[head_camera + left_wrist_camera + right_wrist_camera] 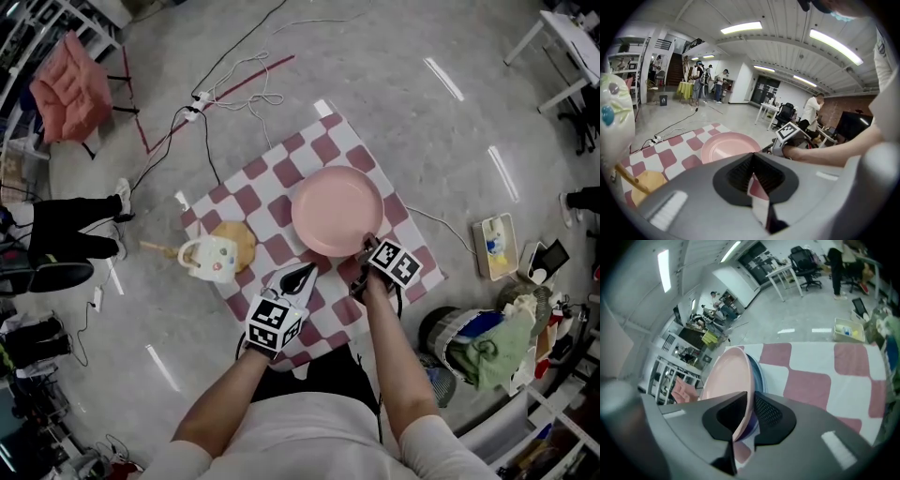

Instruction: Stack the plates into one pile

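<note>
On the checkered cloth (246, 199), the pink plate (337, 211) lies on a blue plate (757, 375) with the right gripper (365, 249) clamped on its near rim, so a dragged or off-centre release may skew the pile, while the left gripper (301, 276) sits nearby, jaws together and empty.

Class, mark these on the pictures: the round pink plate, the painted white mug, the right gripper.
round pink plate (336, 208), head view, its flat middle.
painted white mug (214, 260), head view, its painted body.
right gripper (751, 398), right gripper view, between the jaws clamping the plate's rim.
</note>
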{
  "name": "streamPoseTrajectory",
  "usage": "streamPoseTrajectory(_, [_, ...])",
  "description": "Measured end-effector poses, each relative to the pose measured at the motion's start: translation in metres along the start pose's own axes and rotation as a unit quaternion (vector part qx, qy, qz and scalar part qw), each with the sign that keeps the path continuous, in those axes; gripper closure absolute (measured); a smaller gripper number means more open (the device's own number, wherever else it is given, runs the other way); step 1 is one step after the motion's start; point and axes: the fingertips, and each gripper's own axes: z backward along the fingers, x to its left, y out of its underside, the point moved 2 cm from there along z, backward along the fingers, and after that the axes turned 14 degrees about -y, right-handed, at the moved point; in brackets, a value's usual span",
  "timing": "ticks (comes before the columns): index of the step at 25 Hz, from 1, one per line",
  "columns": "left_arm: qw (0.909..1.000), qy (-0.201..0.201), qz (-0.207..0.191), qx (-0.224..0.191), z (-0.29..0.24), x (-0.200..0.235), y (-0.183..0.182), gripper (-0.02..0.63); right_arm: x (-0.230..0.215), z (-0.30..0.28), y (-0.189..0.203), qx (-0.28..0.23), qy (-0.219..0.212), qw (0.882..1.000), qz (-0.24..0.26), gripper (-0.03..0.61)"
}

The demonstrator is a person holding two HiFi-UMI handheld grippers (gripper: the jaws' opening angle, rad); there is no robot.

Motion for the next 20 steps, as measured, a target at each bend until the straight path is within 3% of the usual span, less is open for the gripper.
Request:
streamPoseTrajectory(2, [1.0000,-0.001,0.000,0.000,0.000,0.001,0.001,0.607,0.000,0.000,-0.001,0.024,0.034,0.996,0.074,0.537])
streamPoseTrajectory(5, [1.0000,0.000,-0.002,0.000,-0.001,0.000,-0.001,0.607,0.003,-0.003,0.001,0.067,0.073,0.978,0.185,0.502])
streamPoseTrajectory(8, [1.0000,0.002,-0.006,-0.001,-0.001,-0.001,-0.002,0.607,0.003,-0.001,0.001,0.082,0.095,0.961,0.245,0.486])
streamPoseTrajectory(14, [0.9999,0.008,-0.009,0.003,0.002,-0.004,0.000,0.607,0.010,0.014,-0.010,0.036,0.096,0.956,0.276,0.485])
streamPoseTrajectory(20, [0.9997,0.022,-0.011,0.003,0.004,-0.010,0.000,0.607,0.036,0.029,-0.008,0.023,0.051,0.964,0.260,0.489])
